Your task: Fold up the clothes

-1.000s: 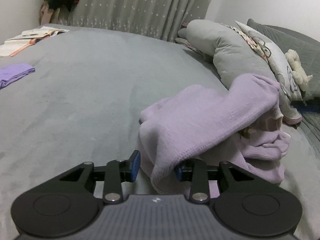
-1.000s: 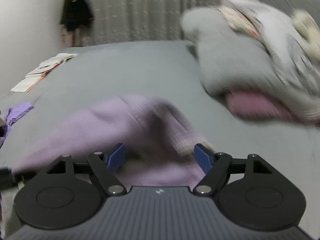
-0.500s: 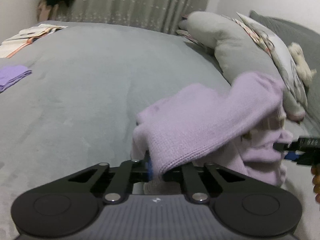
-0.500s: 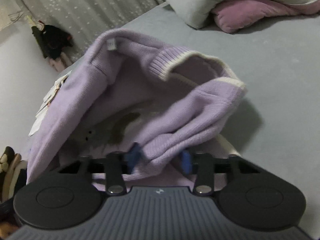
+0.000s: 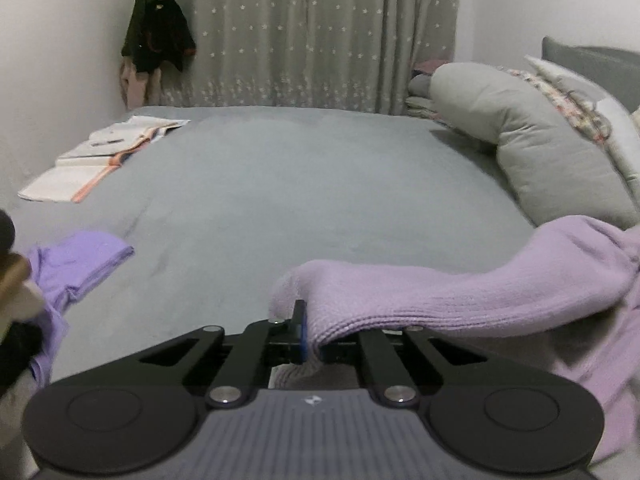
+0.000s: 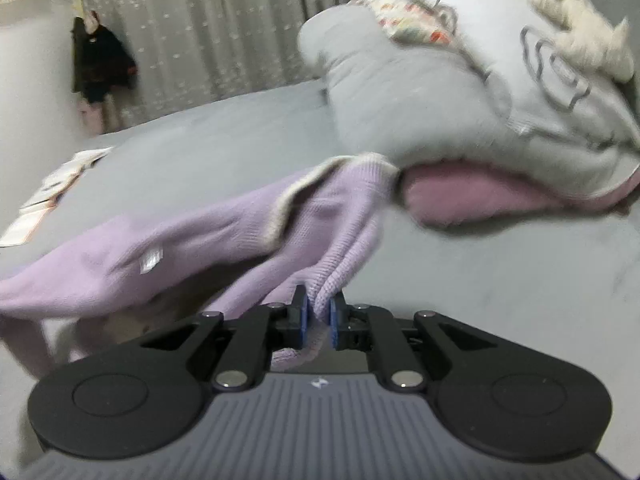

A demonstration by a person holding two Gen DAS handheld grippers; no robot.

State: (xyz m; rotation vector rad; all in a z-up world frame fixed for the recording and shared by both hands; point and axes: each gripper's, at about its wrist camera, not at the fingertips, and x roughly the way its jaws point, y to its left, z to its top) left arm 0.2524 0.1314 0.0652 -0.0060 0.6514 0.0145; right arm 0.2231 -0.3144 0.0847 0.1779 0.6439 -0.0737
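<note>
The sweater [image 5: 460, 300] was lilac knit with a cream-edged cuff [image 6: 340, 164]. The bedspread [image 5: 300, 184] was plain grey. The far curtain [image 5: 320, 32] was grey with small white stars. The pillow [image 5: 532, 148] was grey, a pink one [image 6: 472, 196] beneath it. The left cloth [image 5: 80, 256] was violet.
</note>
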